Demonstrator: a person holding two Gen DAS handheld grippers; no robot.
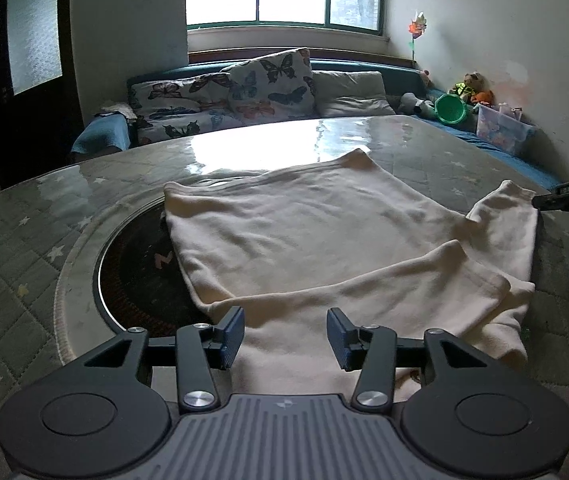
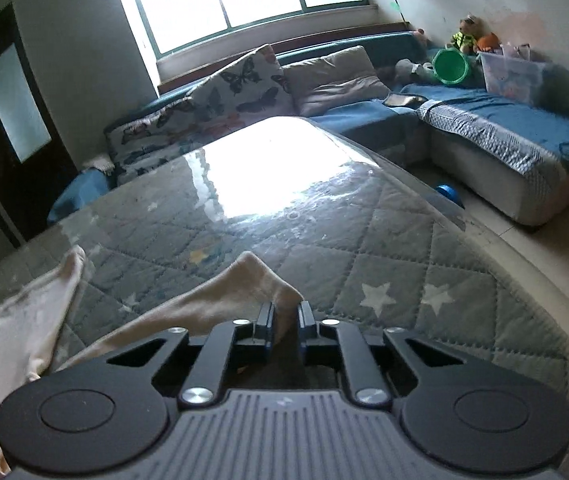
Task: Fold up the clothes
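The cream garment [image 1: 324,240] lies spread over the middle of the table [image 1: 24,240], partly covering a dark round inset [image 1: 140,264] in the tabletop. Its body is mostly flat with soft ripples. On the right side a sleeve-like flap [image 1: 436,276] lies folded across the lower body, and another corner of cloth [image 1: 504,208] reaches out toward the table's right edge.

The right gripper [image 2: 285,314] pinches that outer corner [image 2: 260,280]: its jaws stand almost together with the fabric caught between them, and the cloth rises from the quilted star-patterned cover [image 2: 404,292] in a small tent. The same gripper shows at the right edge of the left wrist view, touching the cloth there. The left gripper [image 1: 285,336] hovers over the near hem [image 1: 292,344] with its jaws spread wide and nothing between them.

Judged from this, the step in hand is a fold of the right side, with the right gripper carrying the corner. To do it well, the pinch should keep both layers, if there are two, so the edge travels as one. The corner is best lifted only enough to clear the body, then carried across in a straight line so the crease runs parallel to the garment's side. The open left gripper could help by pressing or clamping the near hem, which would stop the whole piece sliding on the glossy cover. Whether this fold opens or closes the sequence cannot be told.
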